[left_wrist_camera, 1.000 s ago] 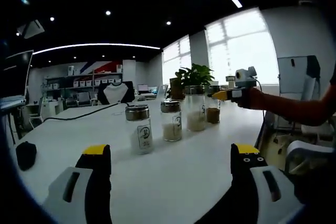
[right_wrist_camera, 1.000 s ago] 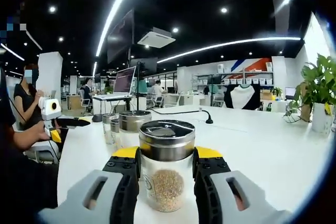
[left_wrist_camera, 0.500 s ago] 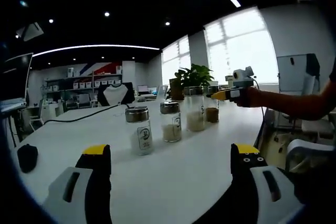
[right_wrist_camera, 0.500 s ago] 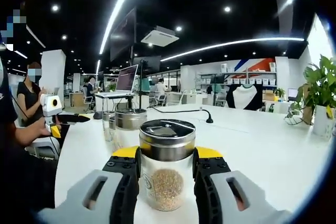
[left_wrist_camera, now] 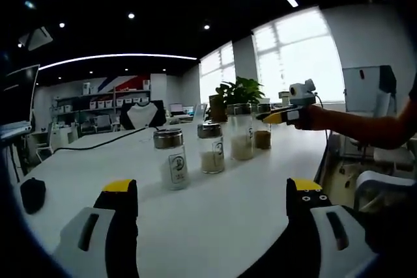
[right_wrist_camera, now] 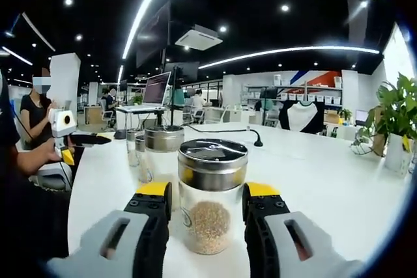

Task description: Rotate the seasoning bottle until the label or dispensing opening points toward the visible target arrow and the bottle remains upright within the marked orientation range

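1. In the right gripper view the seasoning bottle point(right_wrist_camera: 212, 196) stands upright on the white surface point(right_wrist_camera: 326, 187), between the right gripper point(right_wrist_camera: 207, 201)'s two yellow-tipped jaws. It is a clear jar with a metal cap, about a third full of tan grains.
2. The jaws flank the bottle's lower half with a slim gap visible on each side, so they are slightly open and not clamping it; contact on the far side cannot be told.
3. A small dark mark on the glass faces lower left in this view; the cap's opening cannot be made out.
4. Just behind the bottle, to its left, another jar point(right_wrist_camera: 163, 157) stands close, with more jars point(right_wrist_camera: 135, 148) beyond it in a line. That side is tight; to the right the surface lies bare up to a potted plant point(right_wrist_camera: 394, 128) near the far edge.
5. In the left gripper view the left gripper point(left_wrist_camera: 212, 193) hovers over bare surface, its jaws wide apart and holding nothing.
6. The four jars stand in a row well ahead of it: one with a label point(left_wrist_camera: 171, 159) nearest, then a second point(left_wrist_camera: 210, 148), a third point(left_wrist_camera: 240, 140), and the seasoning bottle last, with the right gripper reaching in from the right at it.
7. A black cable point(left_wrist_camera: 98, 141) runs across the far surface, and a small dark object point(left_wrist_camera: 31, 194) lies near the left edge.
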